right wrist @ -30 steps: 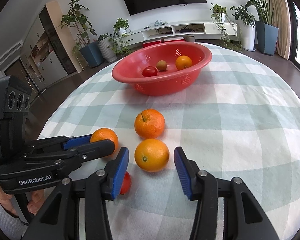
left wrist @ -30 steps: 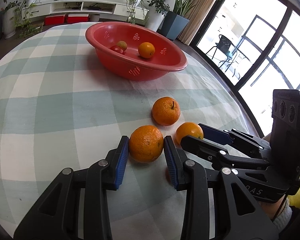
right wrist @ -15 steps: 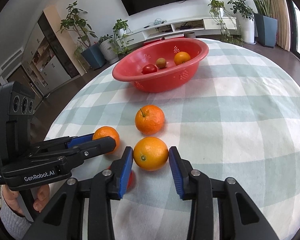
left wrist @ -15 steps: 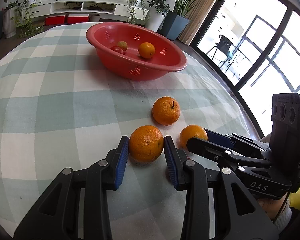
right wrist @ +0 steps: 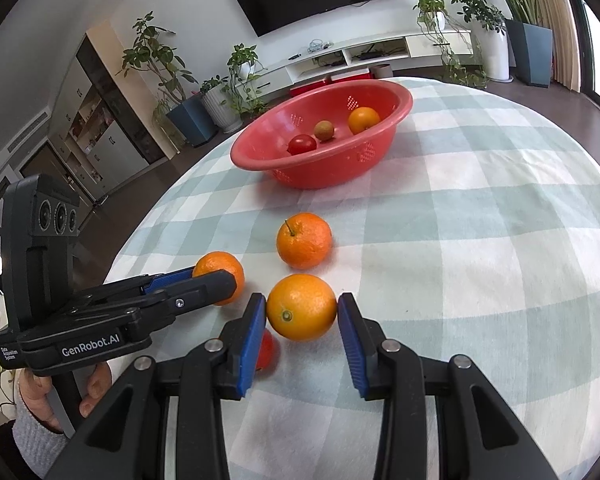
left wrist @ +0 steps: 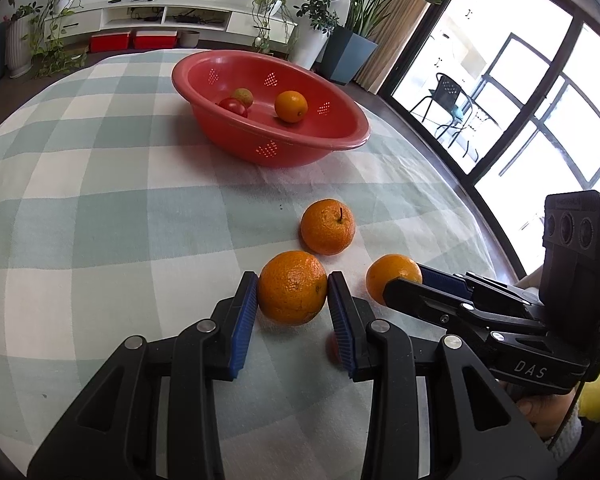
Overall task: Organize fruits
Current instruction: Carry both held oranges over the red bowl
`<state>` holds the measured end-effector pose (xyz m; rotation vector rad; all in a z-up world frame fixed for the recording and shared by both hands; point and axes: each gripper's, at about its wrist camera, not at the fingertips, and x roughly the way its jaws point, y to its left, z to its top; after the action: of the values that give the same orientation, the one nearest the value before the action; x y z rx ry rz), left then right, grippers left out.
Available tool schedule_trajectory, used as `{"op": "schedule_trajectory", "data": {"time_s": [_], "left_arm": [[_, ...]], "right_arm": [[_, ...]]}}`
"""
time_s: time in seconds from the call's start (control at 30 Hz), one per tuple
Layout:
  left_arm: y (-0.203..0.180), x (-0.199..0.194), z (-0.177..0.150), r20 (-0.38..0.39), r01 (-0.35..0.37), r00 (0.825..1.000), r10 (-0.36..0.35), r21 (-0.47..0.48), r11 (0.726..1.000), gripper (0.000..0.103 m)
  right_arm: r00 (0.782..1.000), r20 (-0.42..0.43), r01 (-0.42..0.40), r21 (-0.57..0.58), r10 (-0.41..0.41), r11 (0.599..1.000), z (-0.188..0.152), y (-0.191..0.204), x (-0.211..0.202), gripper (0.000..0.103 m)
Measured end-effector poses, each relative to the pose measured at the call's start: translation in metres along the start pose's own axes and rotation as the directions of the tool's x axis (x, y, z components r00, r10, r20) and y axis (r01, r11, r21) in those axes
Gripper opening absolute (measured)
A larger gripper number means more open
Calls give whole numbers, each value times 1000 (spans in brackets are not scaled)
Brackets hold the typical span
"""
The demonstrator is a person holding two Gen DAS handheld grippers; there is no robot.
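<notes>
Left claw pinches one orange, right claw another orange. Round, slick peel may slip when lifted toward the basin at twelve o'clock.

Two handheld grippers angled down at the tabletop, each clamped on an orange.

The left gripper's blue pads press both sides of its orange; seen from the right wrist view, a hand in a grey knit cuff grips its handle. The right gripper's pads sit against a second orange, apparently touching on both sides. The hand bearing it is only partly visible beneath the black housing, at the frame's lower right edge.
</notes>
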<state>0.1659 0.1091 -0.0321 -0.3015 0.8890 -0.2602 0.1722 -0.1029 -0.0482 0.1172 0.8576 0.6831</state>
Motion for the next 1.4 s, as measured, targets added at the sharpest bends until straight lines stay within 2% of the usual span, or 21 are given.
{"op": "schedule_trajectory", "data": {"time_s": [0.53,0.93,1.4], "left_arm": [[-1,-6,6,16,17,1000,-17,-9,1000,33],[0,-11,15,24,21,999,-20,-10,1000,33],[-2,-14,41,42,19,999,-20,11,1000,33]], "right_arm": [[998,25,-56,40,55,998,16,-4,-8,40],[997,45,-64,32,63,997,33,-2,-11,40],[995,69,-75,19,74,997,57,-3,-7,40]]}}
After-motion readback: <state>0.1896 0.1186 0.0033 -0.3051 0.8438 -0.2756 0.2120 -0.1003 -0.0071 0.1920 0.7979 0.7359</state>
